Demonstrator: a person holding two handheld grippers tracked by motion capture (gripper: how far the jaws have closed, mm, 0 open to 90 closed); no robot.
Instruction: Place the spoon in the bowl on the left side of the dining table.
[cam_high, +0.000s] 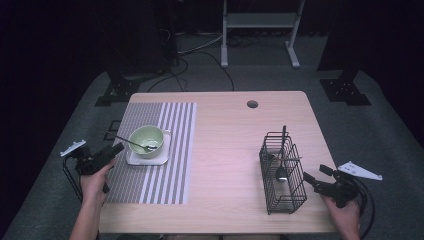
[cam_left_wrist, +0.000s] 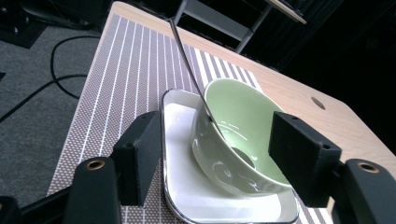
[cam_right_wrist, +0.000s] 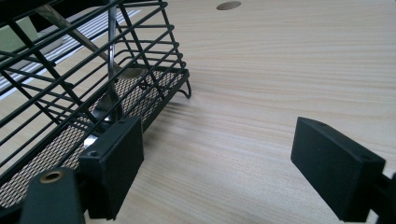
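Note:
A pale green bowl sits on a white square plate on the striped placemat at the table's left. A metal spoon rests in the bowl, handle pointing left. In the left gripper view the bowl and plate lie just ahead, between the open jaws. My left gripper hovers open at the mat's left edge. A black wire caddy holding utensils stands at the right. My right gripper is open beside it, its left jaw close to the caddy.
A round cable hole lies near the table's far edge. Bare wood spans the middle between mat and caddy. Beyond the table are dark stands, cables on the carpet and a white frame.

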